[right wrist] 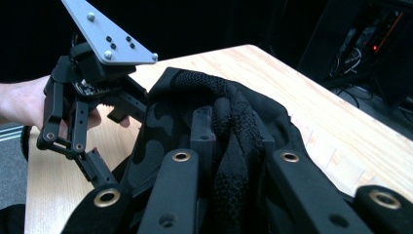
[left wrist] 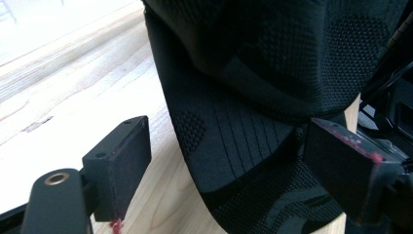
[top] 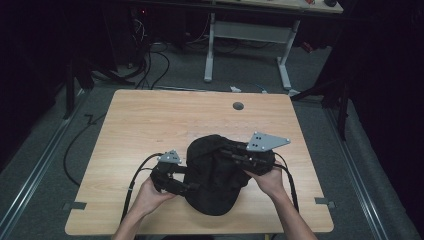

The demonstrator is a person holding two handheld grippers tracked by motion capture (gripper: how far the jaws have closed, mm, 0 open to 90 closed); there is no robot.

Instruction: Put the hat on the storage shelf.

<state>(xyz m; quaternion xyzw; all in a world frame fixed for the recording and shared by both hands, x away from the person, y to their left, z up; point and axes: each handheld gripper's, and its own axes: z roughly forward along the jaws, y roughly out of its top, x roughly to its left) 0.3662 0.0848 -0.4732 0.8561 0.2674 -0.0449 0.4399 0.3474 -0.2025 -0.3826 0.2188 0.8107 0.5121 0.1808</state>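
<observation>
A black knitted cap [top: 215, 175] lies on the near middle of the wooden table [top: 150, 125]. My left gripper [top: 192, 187] comes at it from the left, low over the table. In the left gripper view it [left wrist: 234, 165] stands open, with the cap's brim [left wrist: 229, 146] between its two pads. My right gripper [top: 227, 150] reaches in from the right over the crown. Seen from the right gripper view, it [right wrist: 229, 131] is shut on a raised fold of the cap's mesh fabric [right wrist: 229, 97]. The left gripper's grey plate [right wrist: 107, 36] shows beyond the cap.
A round cable hole [top: 238, 106] sits near the table's far edge. Behind the table stand a white desk frame [top: 247, 45] and loose cables [top: 150, 65] on the grey floor. Bare wood stretches across the far half of the table.
</observation>
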